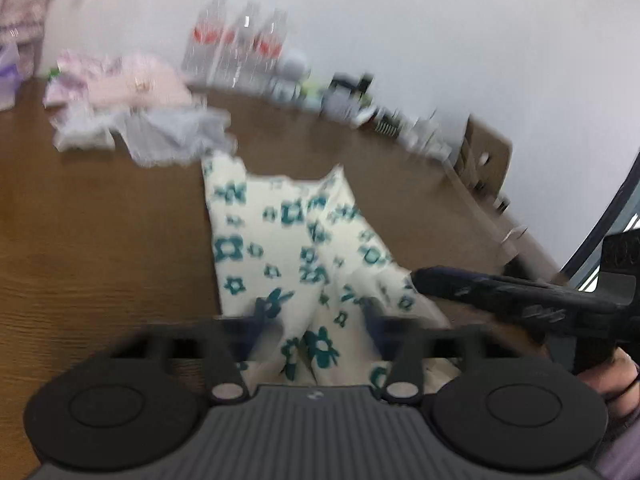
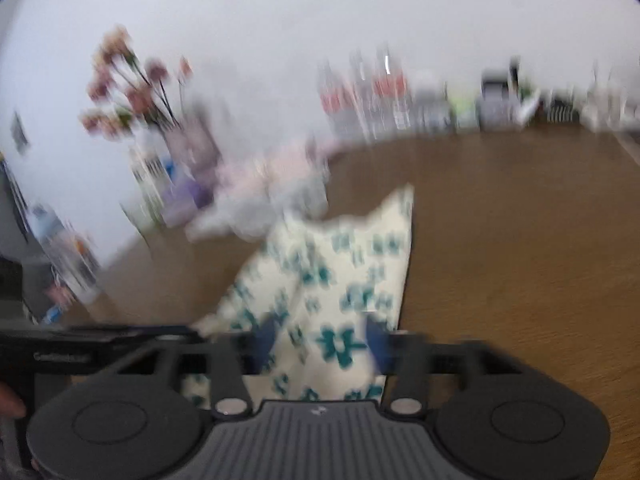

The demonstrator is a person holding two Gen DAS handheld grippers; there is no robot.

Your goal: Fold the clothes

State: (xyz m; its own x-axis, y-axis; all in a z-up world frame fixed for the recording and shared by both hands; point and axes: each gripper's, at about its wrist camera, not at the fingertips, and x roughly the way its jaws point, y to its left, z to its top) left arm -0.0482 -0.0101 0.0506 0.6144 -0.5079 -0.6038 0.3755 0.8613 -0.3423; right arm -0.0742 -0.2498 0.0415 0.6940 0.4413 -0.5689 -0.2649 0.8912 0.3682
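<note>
Left gripper (image 1: 316,312) first: its two blue fingers stood well apart, cloth bunched up between them, though the blur hid whether either finger pressed it. Same story on the right gripper (image 2: 320,336), jaws spread wide with the fabric running up through the gap. That fabric was the cream garment (image 1: 280,240) with teal flowers, stretched out along the brown wooden table (image 1: 100,240), its near end under both tools and its far end drawn up into two points. In the left camera the right gripper's dark finger came in from the side, its tip at the garment's edge. Further out, a pile of pale pink and grey clothes (image 1: 136,112) lay just past the garment's far end. Along the wall stood clear bottles (image 1: 236,44) with red labels, and over in the right camera, a bunch of pink flowers (image 2: 132,92).
</note>
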